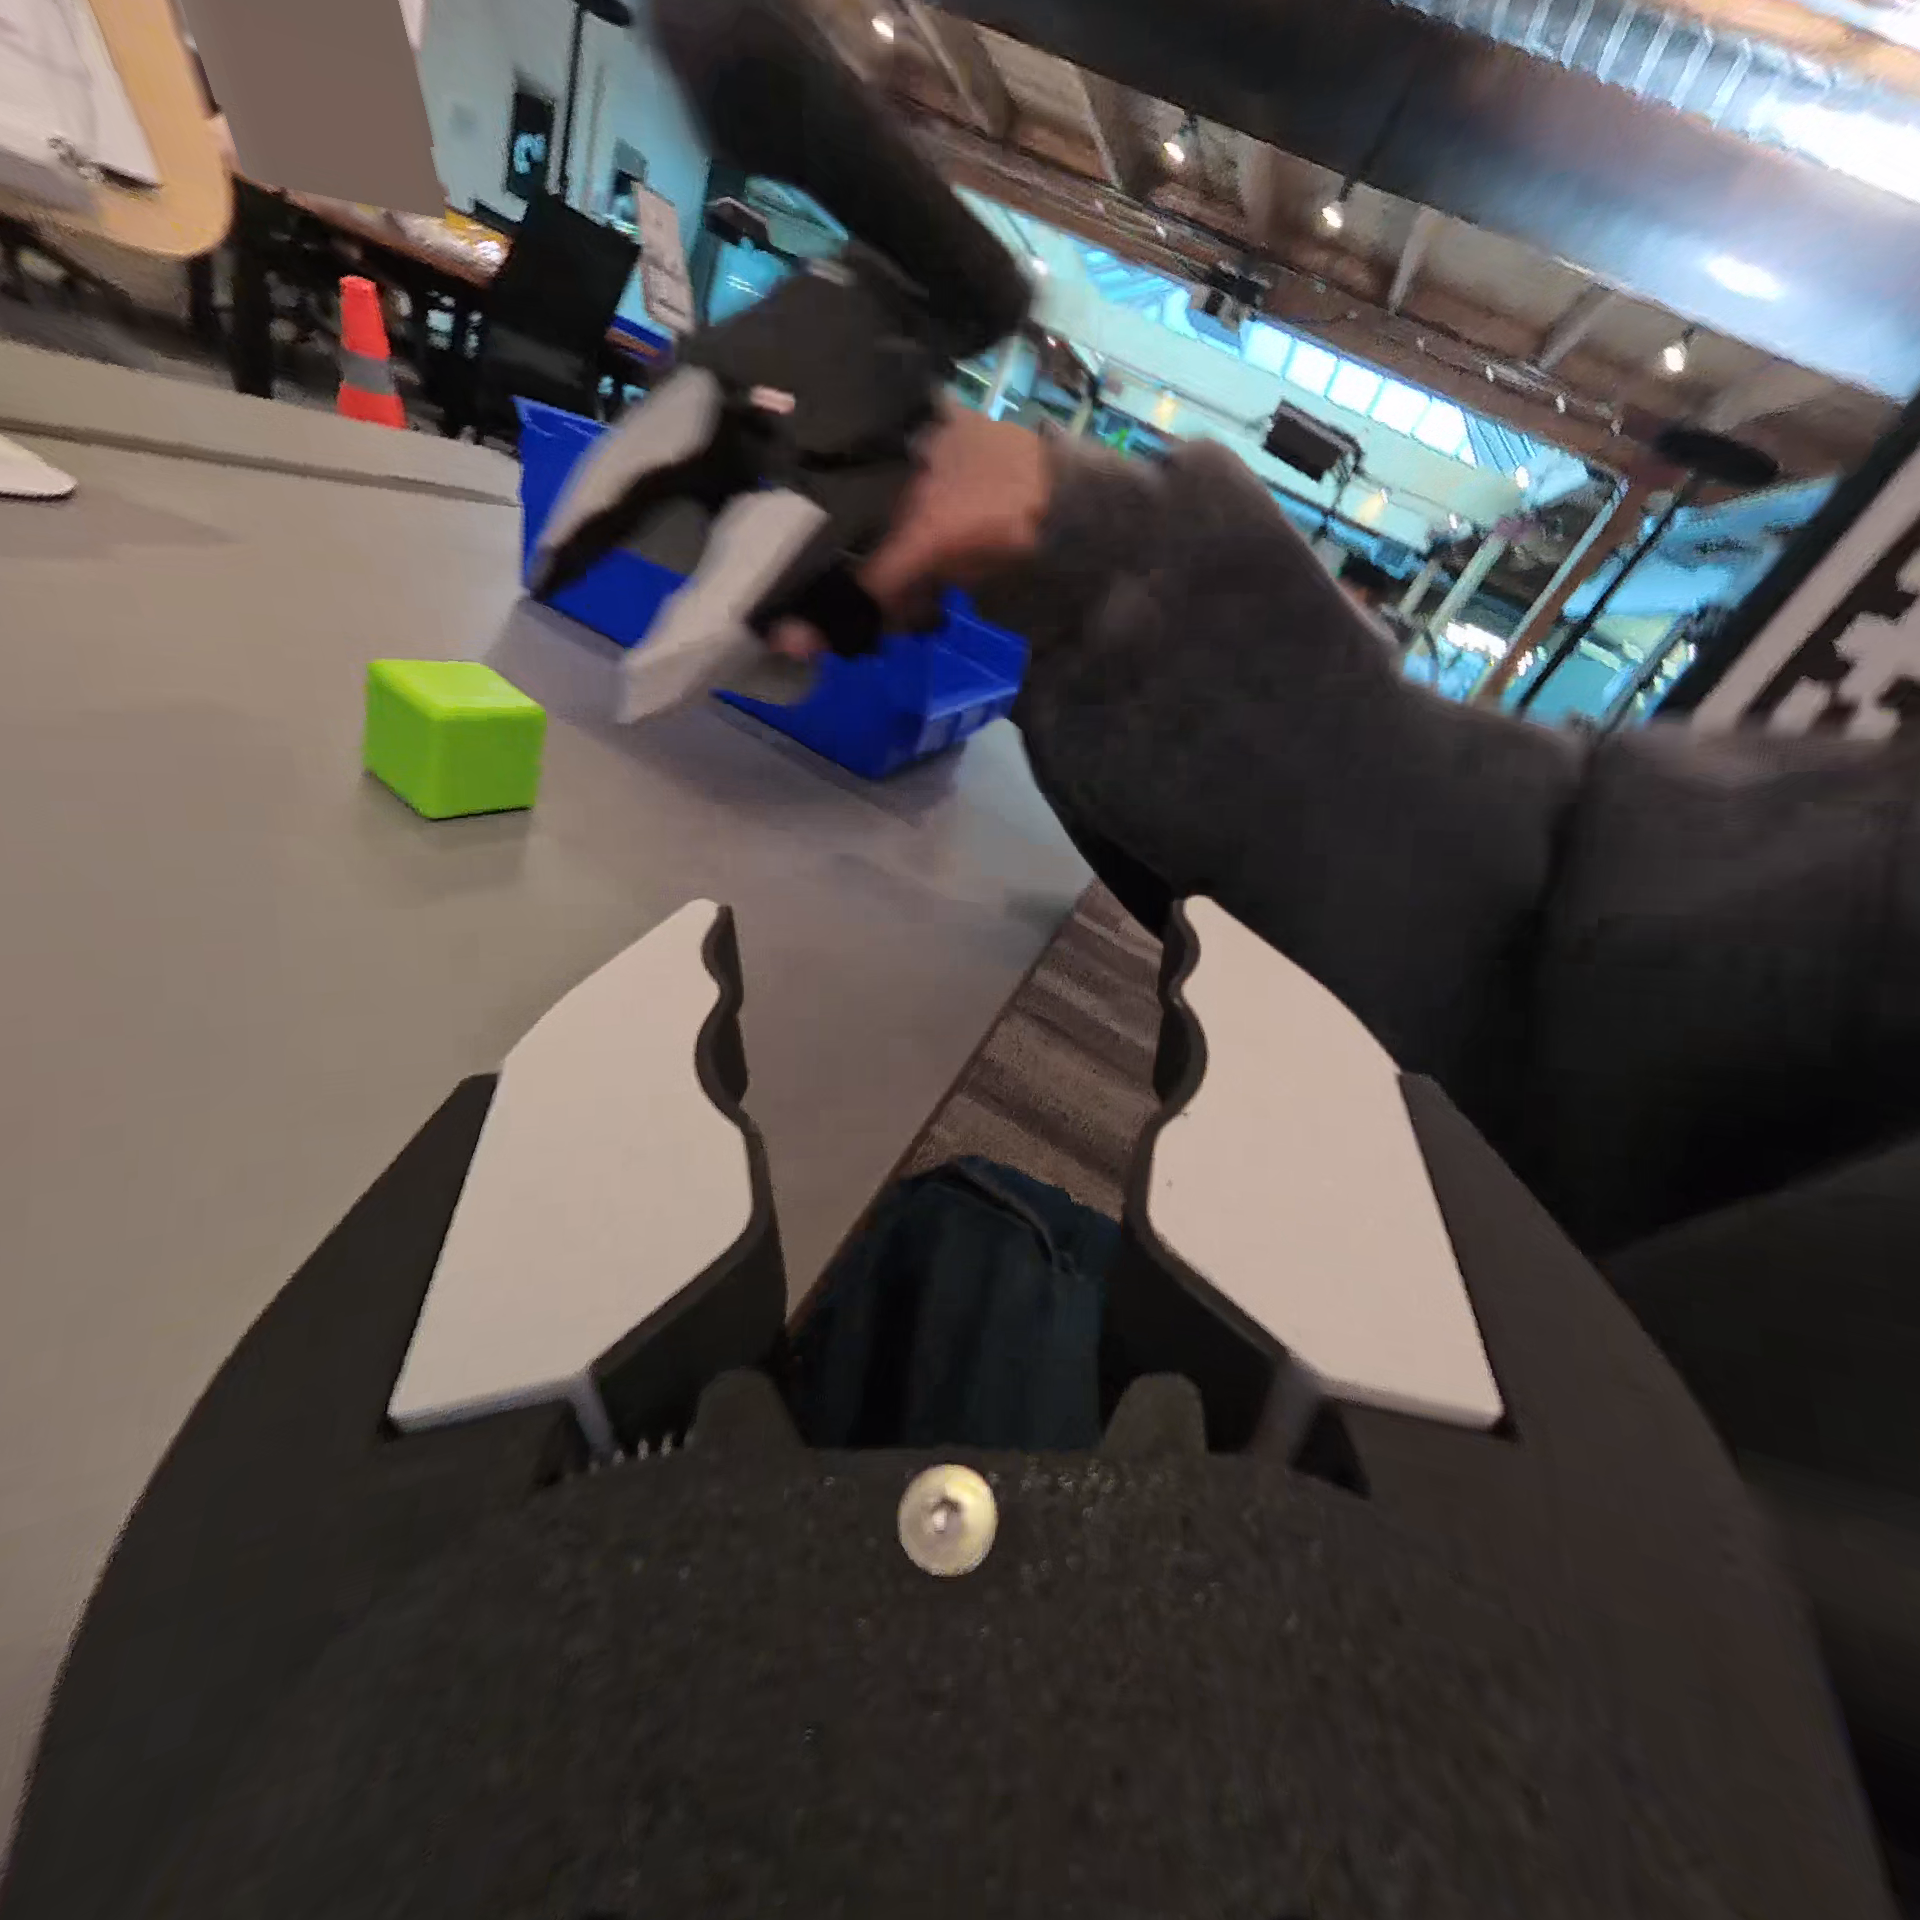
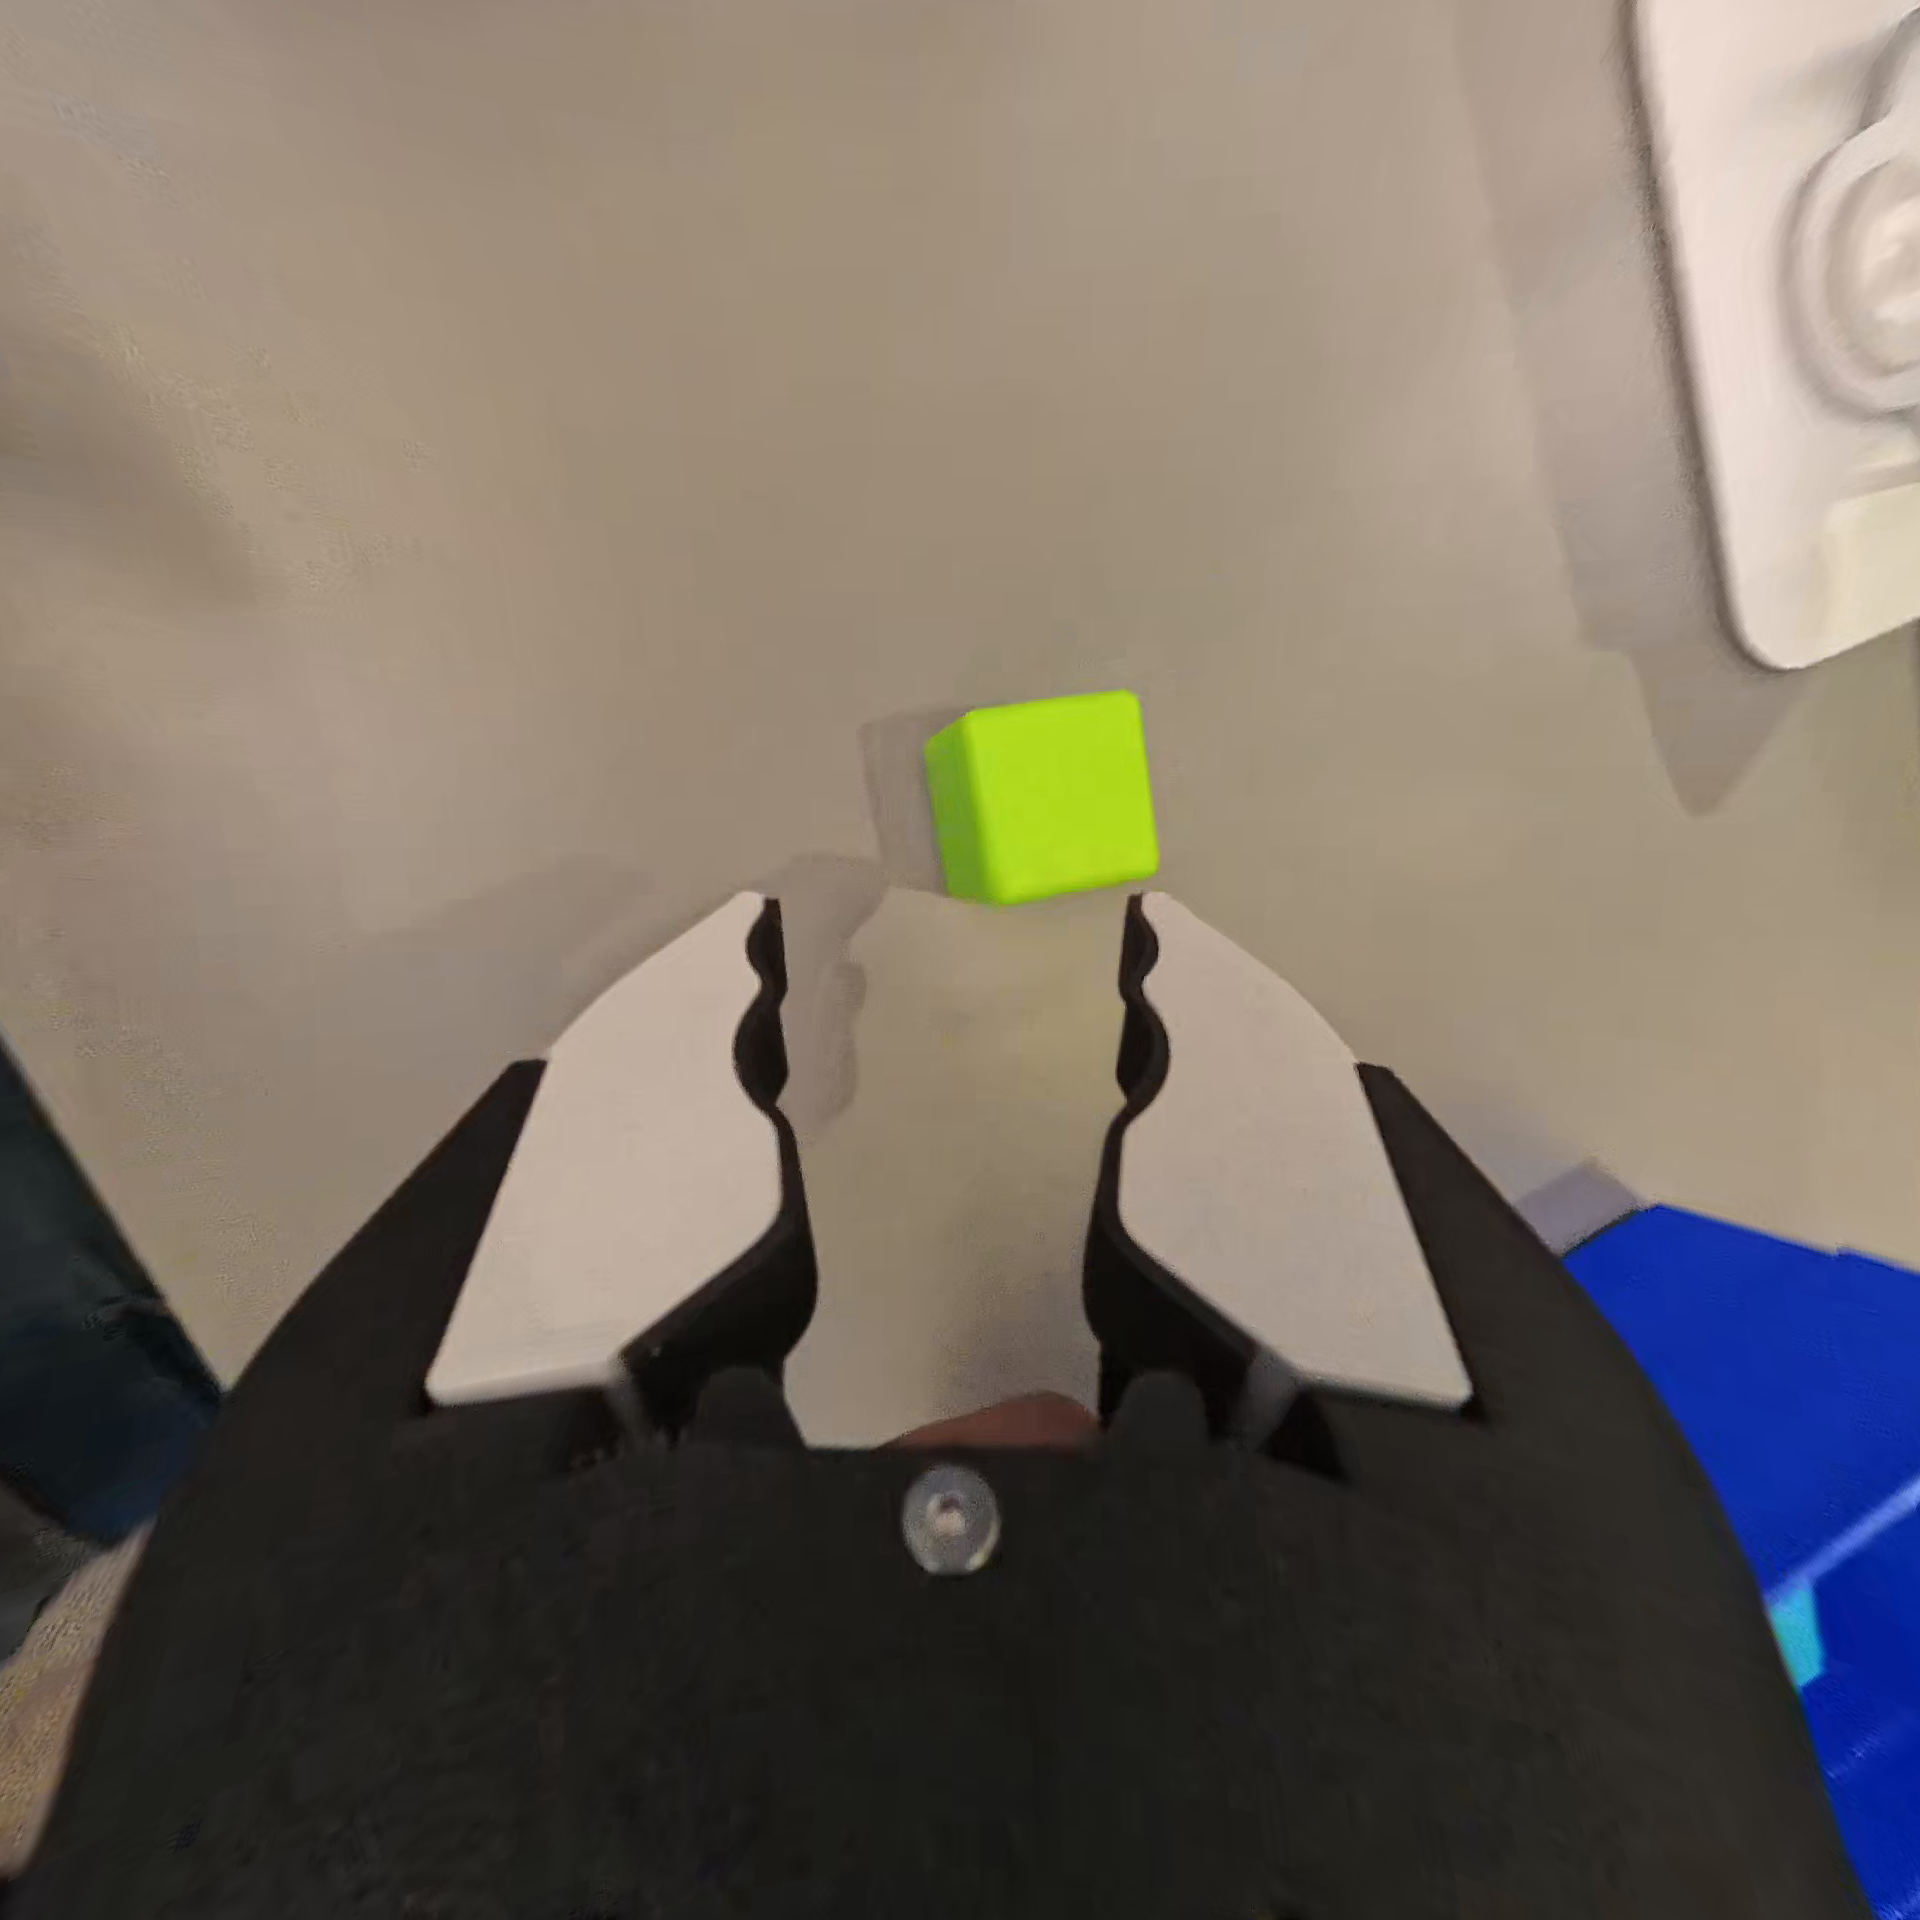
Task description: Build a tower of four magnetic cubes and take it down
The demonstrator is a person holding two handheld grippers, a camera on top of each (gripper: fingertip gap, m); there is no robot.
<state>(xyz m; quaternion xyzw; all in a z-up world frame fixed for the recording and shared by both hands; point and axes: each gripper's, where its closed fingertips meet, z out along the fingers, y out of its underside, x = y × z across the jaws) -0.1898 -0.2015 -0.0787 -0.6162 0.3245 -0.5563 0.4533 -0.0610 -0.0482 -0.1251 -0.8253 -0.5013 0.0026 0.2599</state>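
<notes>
A lime green cube sits alone on the grey table; it also shows in the right wrist view. My right gripper is open and empty, above the table, with the cube just beyond its fingertips. In the left wrist view that gripper hangs over the blue bin, right of the cube, held by a hand in a grey sleeve. My left gripper is open and empty at the table's near edge. A small cyan piece shows in the bin; I cannot tell whether it is a cube.
A blue plastic bin stands on the table behind the cube; it also shows in the right wrist view. A white moulded tray lies beyond the cube. The table edge runs under my left gripper, with carpet below. An orange cone stands far off.
</notes>
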